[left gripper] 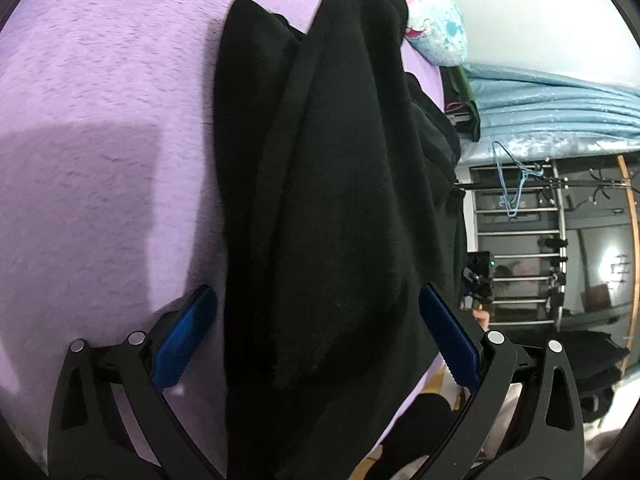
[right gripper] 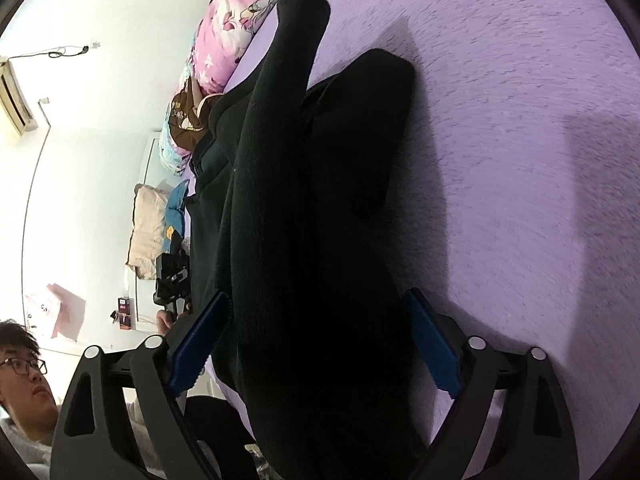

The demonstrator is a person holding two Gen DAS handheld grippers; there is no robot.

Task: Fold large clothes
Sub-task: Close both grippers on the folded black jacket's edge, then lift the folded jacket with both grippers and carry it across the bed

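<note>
Grippers [left gripper: 318,334] [right gripper: 318,338] straddle bunched black fleece garment [left gripper: 340,200].

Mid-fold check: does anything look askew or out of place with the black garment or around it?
Nothing is damaged or spilled. The black garment is bunched into thick uneven ridges on the purple blanket, not flat. It fills the gap of the left gripper and right gripper, whose blue pads stand wide apart either side.
</note>
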